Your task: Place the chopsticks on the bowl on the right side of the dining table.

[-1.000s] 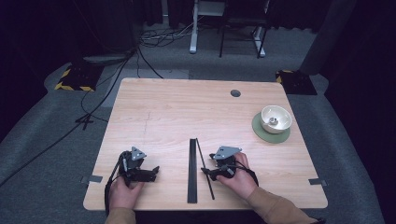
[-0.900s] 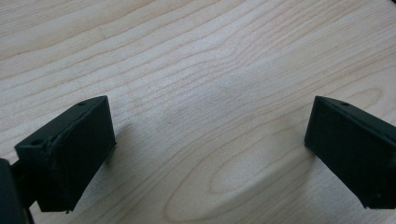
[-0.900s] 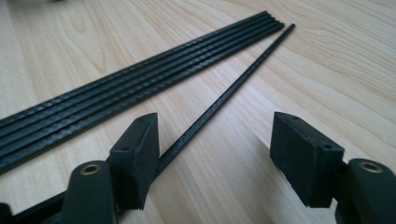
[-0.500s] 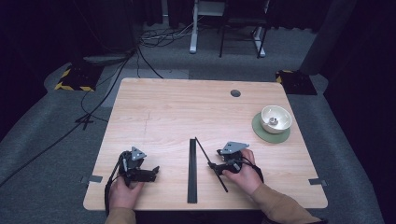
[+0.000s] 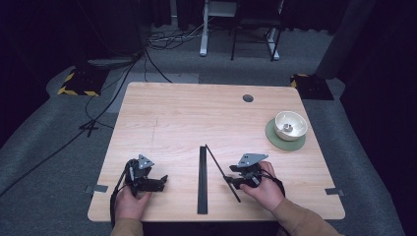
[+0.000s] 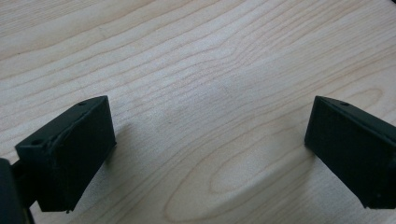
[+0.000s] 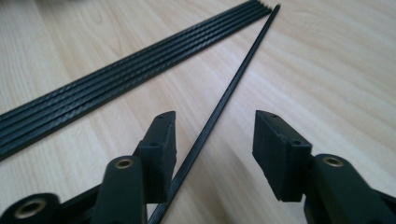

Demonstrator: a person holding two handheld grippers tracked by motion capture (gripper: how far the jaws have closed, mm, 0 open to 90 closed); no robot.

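I see my right claw (image 7: 212, 135) spread around one thin, ridged black rod (image 7: 224, 100), jaws just narrowing. Its near end has swung away from the flat rod bundle (image 5: 202, 179) since earlier. Left claw (image 6: 205, 144) spread over pale wood-grain bench (image 6: 196, 56).

- In the right gripper view, the thin black rod (image 7: 219, 109) runs off the bottom edge between the jaws; whether it touches the left pad can't be told
- The bundle of rods (image 7: 116, 77) is cut off at the left edge
- In the left gripper view, both jaws are clipped by the frame's edges
- In the high view, what sits inside the white bowl (image 5: 290, 125) is too small to tell
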